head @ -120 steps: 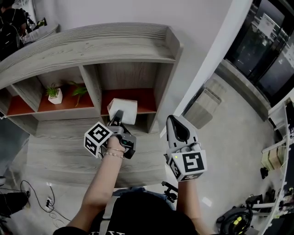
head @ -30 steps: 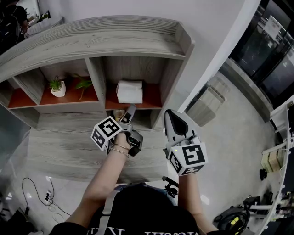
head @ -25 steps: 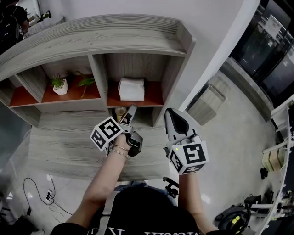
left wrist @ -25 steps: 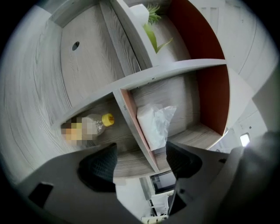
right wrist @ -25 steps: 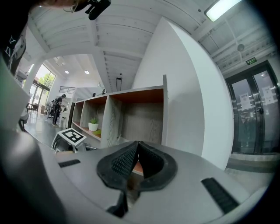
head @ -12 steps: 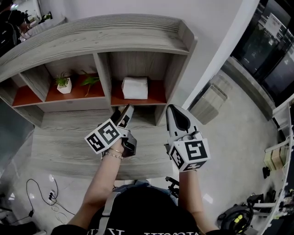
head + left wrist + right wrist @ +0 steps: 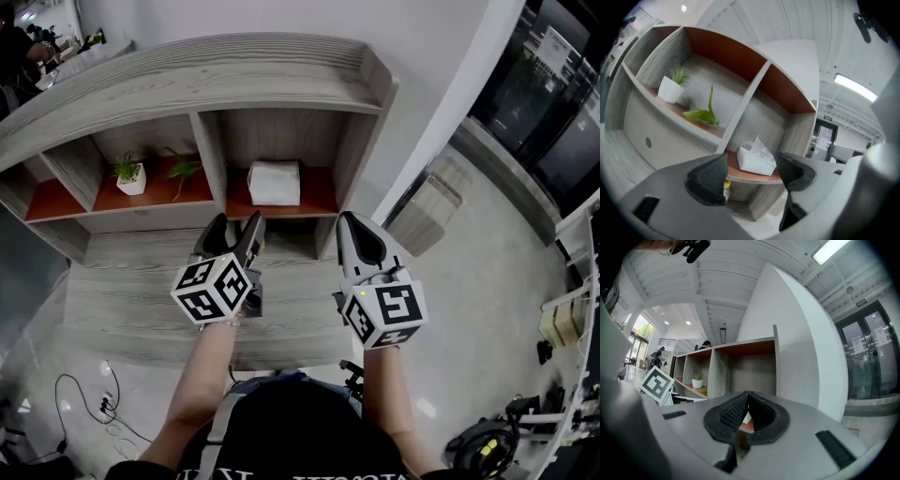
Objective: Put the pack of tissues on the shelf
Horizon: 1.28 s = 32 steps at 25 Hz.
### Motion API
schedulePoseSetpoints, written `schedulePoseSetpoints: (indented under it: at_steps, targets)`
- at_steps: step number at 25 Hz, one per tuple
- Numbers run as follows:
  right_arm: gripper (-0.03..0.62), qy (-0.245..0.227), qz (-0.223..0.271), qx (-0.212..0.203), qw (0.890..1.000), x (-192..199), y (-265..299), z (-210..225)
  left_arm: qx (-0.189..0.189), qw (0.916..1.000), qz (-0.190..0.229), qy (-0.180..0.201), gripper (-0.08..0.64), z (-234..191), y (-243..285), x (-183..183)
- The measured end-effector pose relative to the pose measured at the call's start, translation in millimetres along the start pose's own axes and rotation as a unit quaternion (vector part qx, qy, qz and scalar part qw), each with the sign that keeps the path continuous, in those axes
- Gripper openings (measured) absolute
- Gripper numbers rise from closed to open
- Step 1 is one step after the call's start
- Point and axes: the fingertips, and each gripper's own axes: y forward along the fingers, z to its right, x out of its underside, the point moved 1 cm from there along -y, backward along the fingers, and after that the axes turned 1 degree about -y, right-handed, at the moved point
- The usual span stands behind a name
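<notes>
The pack of tissues (image 7: 275,182) sits in the right-hand compartment of the shelf (image 7: 323,201), long axis across it. It is straight ahead of the left tongs (image 7: 232,231), which gape empty and look nearer than the right tongs (image 7: 352,230), closed on nothing. Only the left gripper view shows its upstanding tissue tuft (image 7: 757,142).

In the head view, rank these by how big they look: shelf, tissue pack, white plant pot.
1. shelf
2. pack of tissues
3. white plant pot
All stand similarly far away, so nearness doesn't skew this.
</notes>
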Motion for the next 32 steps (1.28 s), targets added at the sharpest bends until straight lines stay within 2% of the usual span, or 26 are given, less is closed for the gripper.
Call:
schedulePoseSetpoints:
  at_steps: [3,7,11,16,19,22,32]
  targets:
    - [0.017,0.002,0.003,0.002,1.000,-2.1,0.2,0.0,0.007,0.9977,0.018,0.065,0.332,11.8,-3.9,-13.9]
    - [0.017,0.004,0.010,0.003,1.000,-6.8,0.1,-1.2,0.019,0.9887,0.045,0.142,0.312,28.4,-9.7,-30.0]
    - [0.017,0.004,0.019,0.000,1.000,-12.0,-1.8,-2.8,0.024,0.9782,0.071,0.194,0.267,40.7,-13.8,-41.4]
    - [0.017,-0.001,0.020,-0.006,1.000,-14.4,-5.3,-5.5,0.032,0.9648,0.092,0.245,0.165,54.5,-20.7,-50.3]
    - [0.017,-0.002,0.020,-0.010,1.000,-13.6,-6.6,-6.7,0.037,0.9620,0.101,0.251,0.073,58.5,-23.6,-52.7]
    - [0.015,-0.004,0.021,-0.014,1.000,-14.8,-7.5,-8.0,0.039,0.9603,0.111,0.253,0.019,61.1,-25.4,-55.3]
    - [0.015,-0.029,0.040,-0.001,0.999,-27.5,-14.6,-4.6,0.054,0.9550,0.124,0.264,0.012,73.9,-26.7,-64.0]
